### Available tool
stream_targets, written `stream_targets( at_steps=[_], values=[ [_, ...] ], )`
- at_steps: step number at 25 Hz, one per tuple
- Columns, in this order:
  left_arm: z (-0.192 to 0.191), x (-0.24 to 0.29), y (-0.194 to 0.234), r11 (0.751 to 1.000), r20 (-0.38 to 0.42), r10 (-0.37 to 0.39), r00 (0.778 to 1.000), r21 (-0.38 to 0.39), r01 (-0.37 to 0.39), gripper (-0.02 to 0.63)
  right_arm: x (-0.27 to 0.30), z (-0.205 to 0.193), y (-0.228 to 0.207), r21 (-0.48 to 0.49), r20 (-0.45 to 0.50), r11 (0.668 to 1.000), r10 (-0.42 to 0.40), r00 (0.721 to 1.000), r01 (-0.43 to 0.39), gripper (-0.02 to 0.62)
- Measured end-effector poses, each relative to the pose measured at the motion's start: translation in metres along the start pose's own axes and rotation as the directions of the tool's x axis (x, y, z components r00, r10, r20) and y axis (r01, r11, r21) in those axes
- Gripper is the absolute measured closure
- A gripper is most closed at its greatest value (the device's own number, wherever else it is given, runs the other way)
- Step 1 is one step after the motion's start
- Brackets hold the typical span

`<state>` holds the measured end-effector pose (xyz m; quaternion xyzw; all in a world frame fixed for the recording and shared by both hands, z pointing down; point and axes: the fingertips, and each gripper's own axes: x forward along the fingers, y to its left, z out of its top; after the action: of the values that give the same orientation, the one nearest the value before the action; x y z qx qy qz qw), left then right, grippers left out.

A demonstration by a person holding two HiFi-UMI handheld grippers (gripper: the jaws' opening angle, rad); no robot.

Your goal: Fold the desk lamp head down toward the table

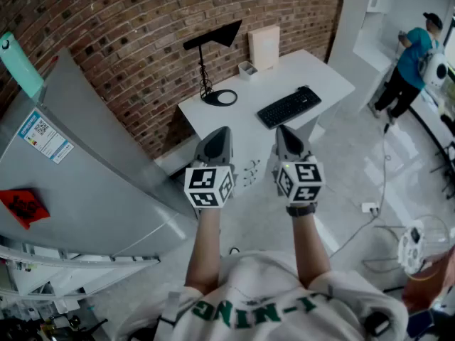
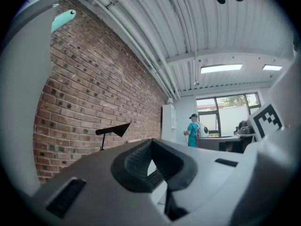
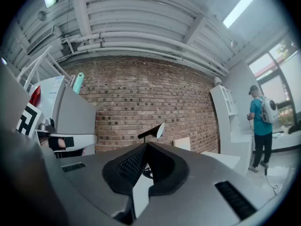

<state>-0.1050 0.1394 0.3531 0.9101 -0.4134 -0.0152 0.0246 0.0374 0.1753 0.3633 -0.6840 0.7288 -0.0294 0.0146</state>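
A black desk lamp [image 1: 215, 35] stands at the back left of a white desk [image 1: 320, 77], against the brick wall. Its flat head is raised and slants upward on a thin stem above a ring base [image 1: 220, 97]. The lamp also shows small in the left gripper view [image 2: 114, 130] and in the right gripper view [image 3: 151, 132]. My left gripper [image 1: 219, 135] and right gripper [image 1: 286, 135] are held side by side over the floor, well short of the desk, pointing level at it. Both are shut, with nothing between their jaws.
A black keyboard [image 1: 288, 106], a pale box [image 1: 264, 47] and a small tray [image 1: 247, 69] share the desk. A large grey appliance [image 1: 85, 162] stands at the left. A person in a teal shirt [image 1: 411, 59] stands far right. A cable and plug [image 1: 370, 208] lie on the floor.
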Motion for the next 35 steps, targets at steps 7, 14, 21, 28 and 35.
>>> stream_targets(
  at_steps=[7,14,21,28,35],
  values=[
    [-0.008,0.01,-0.02,1.0,-0.01,0.007,1.0,-0.003,-0.007,0.613,-0.009,-0.007,-0.022,0.028,-0.001,0.999,0.016,1.0,-0.016,0.592],
    [-0.03,0.02,-0.056,1.0,-0.037,-0.013,0.999,0.013,0.014,0.614,-0.025,-0.02,-0.048,0.029,0.015,0.999,0.016,1.0,-0.016,0.591],
    [-0.041,0.054,-0.048,1.0,-0.058,-0.012,0.998,0.016,0.013,0.613,0.001,-0.034,-0.076,0.102,0.015,0.995,0.015,1.0,-0.017,0.591],
    [-0.042,0.141,-0.018,0.998,-0.042,-0.045,0.998,0.048,0.047,0.612,0.089,-0.032,-0.095,0.091,0.01,0.996,0.023,1.0,-0.024,0.591],
    [-0.023,0.216,0.05,0.997,-0.043,-0.019,0.999,0.074,0.022,0.612,0.188,-0.007,-0.099,0.083,-0.015,0.996,0.045,0.999,-0.044,0.591]
  ],
)
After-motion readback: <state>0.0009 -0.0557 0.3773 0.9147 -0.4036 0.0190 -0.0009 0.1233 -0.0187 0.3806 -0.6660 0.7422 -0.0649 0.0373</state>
